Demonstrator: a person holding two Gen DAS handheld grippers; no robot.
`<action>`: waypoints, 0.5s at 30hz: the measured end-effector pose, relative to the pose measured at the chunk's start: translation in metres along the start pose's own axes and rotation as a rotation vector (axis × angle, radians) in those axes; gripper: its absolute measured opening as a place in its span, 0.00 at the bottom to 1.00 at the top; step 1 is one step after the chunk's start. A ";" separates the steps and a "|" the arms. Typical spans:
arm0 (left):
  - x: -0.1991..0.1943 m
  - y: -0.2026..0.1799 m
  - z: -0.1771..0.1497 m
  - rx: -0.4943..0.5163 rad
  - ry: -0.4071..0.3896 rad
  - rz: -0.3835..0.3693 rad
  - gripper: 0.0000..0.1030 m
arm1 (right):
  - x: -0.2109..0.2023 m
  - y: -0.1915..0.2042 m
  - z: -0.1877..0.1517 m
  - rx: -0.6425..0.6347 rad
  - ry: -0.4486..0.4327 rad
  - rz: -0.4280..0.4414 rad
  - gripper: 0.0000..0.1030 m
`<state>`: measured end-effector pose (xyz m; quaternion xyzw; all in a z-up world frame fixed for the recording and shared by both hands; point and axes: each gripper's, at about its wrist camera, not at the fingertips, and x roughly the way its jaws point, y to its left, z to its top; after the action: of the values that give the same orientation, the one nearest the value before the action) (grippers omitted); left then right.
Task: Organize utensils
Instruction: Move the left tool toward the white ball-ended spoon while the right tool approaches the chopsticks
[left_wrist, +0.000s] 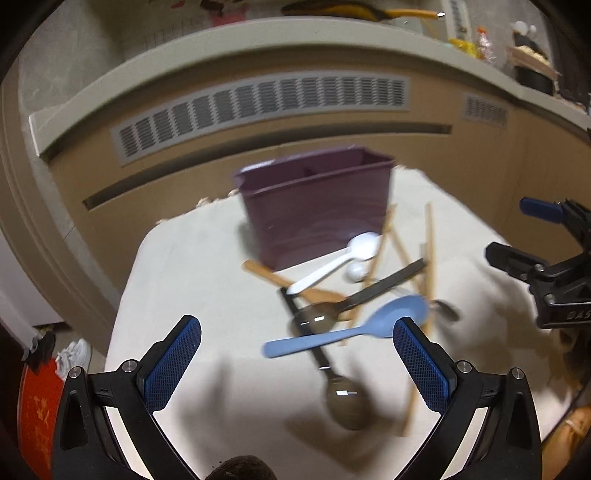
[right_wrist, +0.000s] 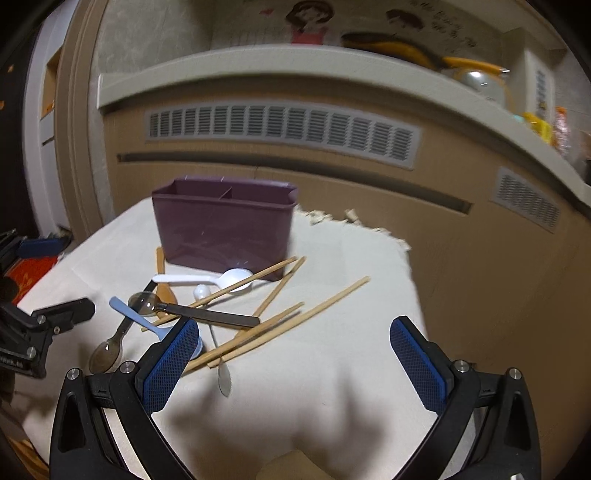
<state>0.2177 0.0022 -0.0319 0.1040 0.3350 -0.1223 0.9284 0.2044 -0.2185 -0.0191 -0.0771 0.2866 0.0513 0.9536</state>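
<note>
A purple two-compartment utensil holder (left_wrist: 317, 206) (right_wrist: 225, 229) stands at the back of a white cloth, with nothing showing above its rim. In front of it lies a pile of utensils: a blue spoon (left_wrist: 347, 328) (right_wrist: 127, 310), a white spoon (left_wrist: 332, 266) (right_wrist: 207, 280), metal spoons (left_wrist: 343, 398) (right_wrist: 109, 350), a wooden spoon (left_wrist: 291, 282) and several wooden chopsticks (right_wrist: 280, 328) (left_wrist: 428, 243). My left gripper (left_wrist: 297, 332) is open above the blue spoon. My right gripper (right_wrist: 293, 334) is open above the chopsticks. Neither holds anything.
The white cloth (right_wrist: 332, 387) covers a small table whose edges drop off left and right. A beige cabinet with vent grilles (left_wrist: 258, 107) stands close behind. A shelf above it carries clutter. A red object (left_wrist: 35, 406) sits on the floor at left.
</note>
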 end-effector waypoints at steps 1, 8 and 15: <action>0.004 0.006 -0.002 -0.012 0.008 0.012 1.00 | 0.009 0.004 0.002 -0.021 0.015 0.021 1.00; 0.015 0.056 -0.001 -0.171 -0.006 0.088 1.00 | 0.058 0.037 0.017 -0.129 0.115 0.192 1.00; 0.028 0.031 -0.005 -0.014 0.045 -0.089 1.00 | 0.079 0.041 0.012 -0.138 0.155 0.166 1.00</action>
<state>0.2453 0.0283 -0.0505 0.0853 0.3608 -0.1590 0.9150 0.2710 -0.1719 -0.0577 -0.1223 0.3605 0.1435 0.9135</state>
